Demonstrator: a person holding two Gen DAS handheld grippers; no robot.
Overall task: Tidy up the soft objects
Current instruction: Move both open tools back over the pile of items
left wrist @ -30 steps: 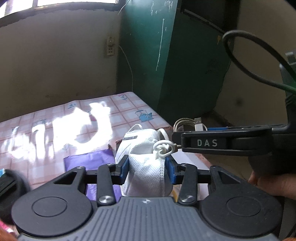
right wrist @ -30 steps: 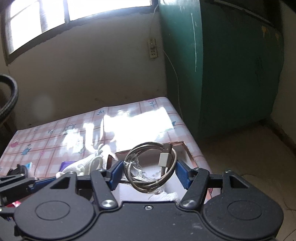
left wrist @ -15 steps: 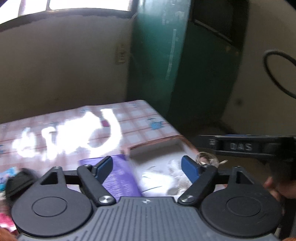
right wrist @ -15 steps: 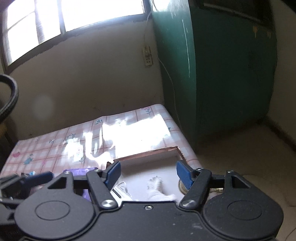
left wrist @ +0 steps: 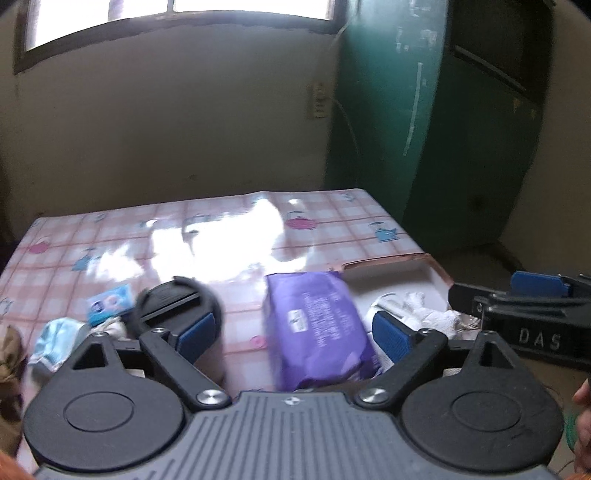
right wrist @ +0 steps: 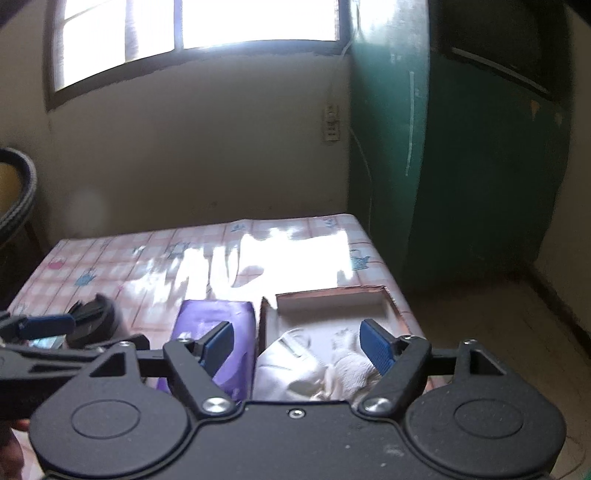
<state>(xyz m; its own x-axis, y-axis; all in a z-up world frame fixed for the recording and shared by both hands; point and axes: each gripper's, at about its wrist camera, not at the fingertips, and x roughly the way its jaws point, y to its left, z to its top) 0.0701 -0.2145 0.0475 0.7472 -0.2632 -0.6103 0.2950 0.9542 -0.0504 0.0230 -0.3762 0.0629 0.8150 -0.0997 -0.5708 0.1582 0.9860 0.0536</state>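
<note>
Left wrist view: the left gripper [left wrist: 293,334] fills the lower frame, its blue pads [left wrist: 195,332] spread wide and gripping nothing; the jaws have just been opening. Between them, lower centre, a purple soft pack [left wrist: 317,325] lies flat on the pink checked tablecloth [left wrist: 155,236]. Just right of the pack sits a shallow cardboard box [left wrist: 388,260] with white soft things [left wrist: 424,314] bunched inside, near the table's right edge. At lower left lie a round black object [left wrist: 173,299], a small blue packet [left wrist: 110,301] and a light blue face mask [left wrist: 51,338]. The right gripper [left wrist: 532,314] reaches in from the right edge.

Right wrist view: the right gripper [right wrist: 293,345] also stands wide with nothing held, its jaws just having been opening. Beyond its pads, at lower centre, the box [right wrist: 328,295] holds a white face mask [right wrist: 291,365] and crumpled white cloth [right wrist: 351,365]; the purple pack [right wrist: 218,317] lies just left of the box wall. A green cabinet [right wrist: 461,147] stands at right, a window [right wrist: 192,33] at the top.
</note>
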